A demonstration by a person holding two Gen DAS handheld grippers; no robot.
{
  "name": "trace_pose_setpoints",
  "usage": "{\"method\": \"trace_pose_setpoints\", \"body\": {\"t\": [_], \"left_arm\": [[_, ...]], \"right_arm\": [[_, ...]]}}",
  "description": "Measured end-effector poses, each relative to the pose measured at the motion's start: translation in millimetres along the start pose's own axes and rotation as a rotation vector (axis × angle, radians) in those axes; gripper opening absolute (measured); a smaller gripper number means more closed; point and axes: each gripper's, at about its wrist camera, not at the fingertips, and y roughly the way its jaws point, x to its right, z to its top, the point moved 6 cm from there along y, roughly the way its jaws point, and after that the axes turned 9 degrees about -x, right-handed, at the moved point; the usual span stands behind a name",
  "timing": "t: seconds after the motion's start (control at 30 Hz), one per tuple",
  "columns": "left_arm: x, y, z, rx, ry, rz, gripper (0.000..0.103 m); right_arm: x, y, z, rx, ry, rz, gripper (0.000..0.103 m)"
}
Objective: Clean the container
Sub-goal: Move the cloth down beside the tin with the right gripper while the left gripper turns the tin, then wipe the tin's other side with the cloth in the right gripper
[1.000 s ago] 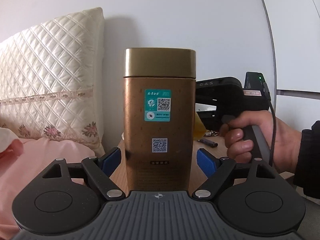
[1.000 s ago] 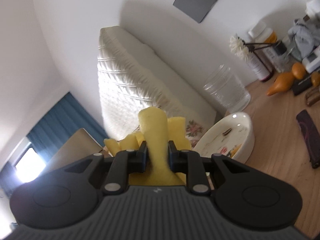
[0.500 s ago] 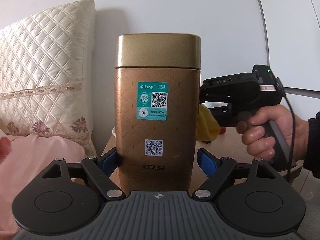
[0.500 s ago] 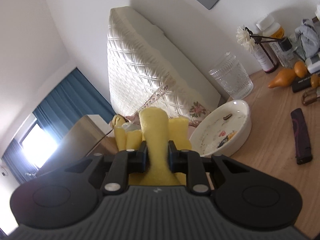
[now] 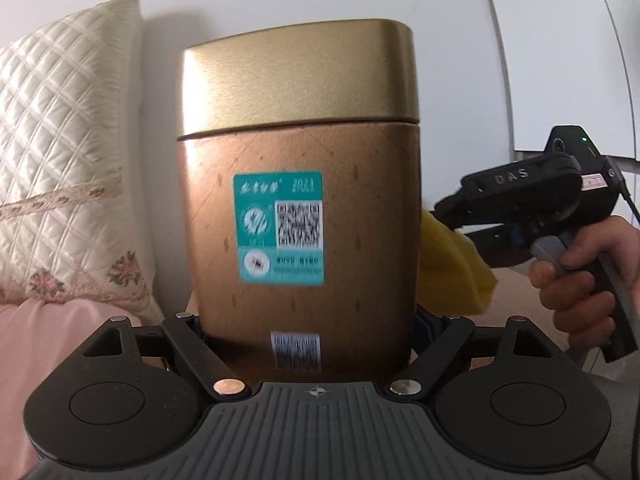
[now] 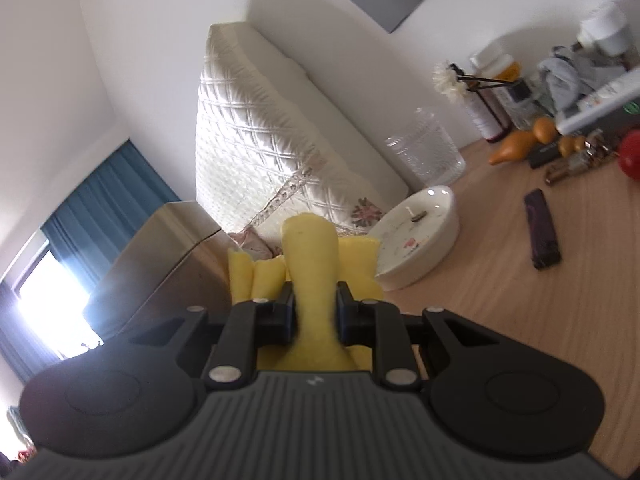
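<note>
Right now the left gripper [image 5: 308, 322] is clamping its two fingers against the lower sides of a tall tin [image 5: 300, 216], which is standing upright and filling the middle of the left wrist view. That tin is copper-brown with a gold lid [image 5: 298, 76] sitting closed on top, a teal sticker [image 5: 278, 226] on its front face and a small white code label [image 5: 295, 352] lower down. Just beside the tin's right edge, the right gripper [image 6: 314, 308] is squeezing a folded yellow cloth [image 6: 312, 264] between narrow fingers, and the cloth [image 5: 452, 268] is touching or nearly touching the tin's side; the exact contact is hidden. A bare hand [image 5: 580, 280] is gripping the handle of that tool. From the right wrist view the tin [image 6: 160, 260] is appearing at the left of the cloth, blurred. A quilted cream pillow [image 6: 272, 152] is leaning against the wall behind. On the wooden table [image 6: 500, 320] a white dish [image 6: 420, 236] is sitting near the cloth, with a ribbed glass jar [image 6: 428, 152] behind it and a dark flat case [image 6: 542, 236] lying well apart to the right.
</note>
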Motion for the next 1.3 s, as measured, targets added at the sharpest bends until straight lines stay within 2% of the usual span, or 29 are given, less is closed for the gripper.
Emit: {"method": "trace_pose_setpoints", "body": {"t": [0.27,0.4,0.63,0.73,0.8,0.9,1.0,1.1,1.23,1.3], "left_arm": [[-4.1,5.2,3.3,0.04,-0.024,-0.04,0.089],[-5.6,-4.0,3.3,0.073,-0.019,-0.028,0.09],[1.1,-43.6,-10.0,0.114,-0.025,0.05,0.092],[1.1,-62.0,-15.9,0.132,-0.079,0.068,0.092],[6.1,-75.1,-18.5,0.155,-0.108,0.05,0.092],[21.5,-77.6,-21.6,0.147,-0.077,0.024,0.092],[34.7,-69.2,-25.1,0.11,-0.024,-0.004,0.092],[35.1,-70.6,-28.2,0.102,-0.024,-0.001,0.092],[24.2,-64.5,-25.5,0.091,-0.038,-0.036,0.093],[17.0,-57.4,-21.7,0.084,-0.03,-0.051,0.093]], "right_arm": [[-1.9,-13.5,-22.6,0.084,0.067,-0.071,0.022],[-2.4,-15.7,-29.6,0.154,0.099,-0.102,0.022],[2.8,-19.9,-26.6,0.311,0.179,-0.075,0.022],[6.3,-12.0,-21.1,0.313,0.189,-0.085,0.022],[11.2,-6.6,-17.6,0.319,0.205,-0.079,0.022],[17.5,2.6,-12.9,0.312,0.219,-0.058,0.022],[13.4,14.2,-8.7,0.277,0.184,0.023,0.022],[6.2,16.4,-9.6,0.254,0.154,0.07,0.022],[9.0,8.4,-10.4,0.268,0.19,0.146,0.022],[10.0,3.5,-11.9,0.269,0.211,0.157,0.022]]}}
